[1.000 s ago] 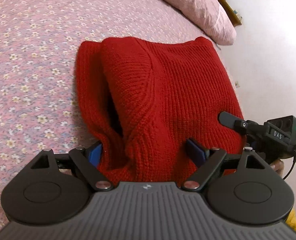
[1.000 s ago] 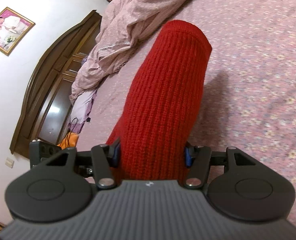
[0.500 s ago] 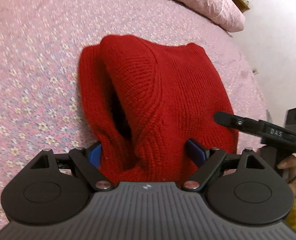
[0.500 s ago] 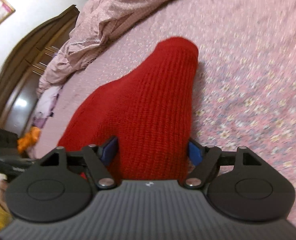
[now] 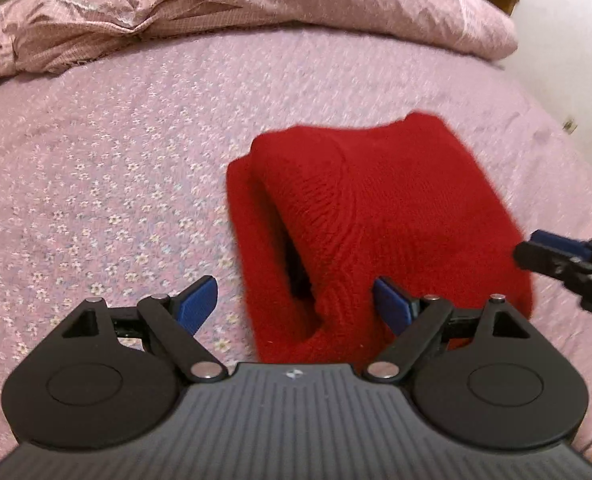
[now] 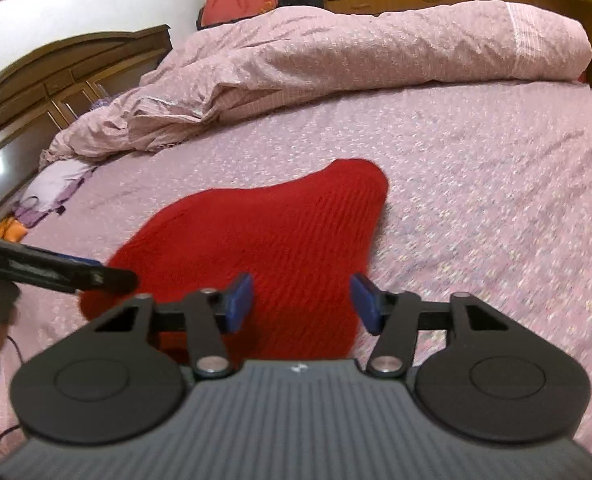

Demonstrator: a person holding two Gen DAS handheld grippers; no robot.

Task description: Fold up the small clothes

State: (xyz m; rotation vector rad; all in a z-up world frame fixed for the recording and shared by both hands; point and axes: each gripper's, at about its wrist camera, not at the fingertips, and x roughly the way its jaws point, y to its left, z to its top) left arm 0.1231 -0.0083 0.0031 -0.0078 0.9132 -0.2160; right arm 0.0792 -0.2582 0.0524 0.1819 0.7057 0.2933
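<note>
Red knitted garment (image 5: pixel 380 216) lying folded on the floral pink bedsheet (image 5: pixel 96 184), well short of the rumpled pink duvet (image 6: pixel 356 52) heaped along the far side of the bed. Left gripper (image 5: pixel 294 302): blue pads spread wide over the garment's near edge, nothing clamped. Right gripper (image 6: pixel 302 302): jaws closing above the garment's near end, pads not yet pressing on the knit.
</note>
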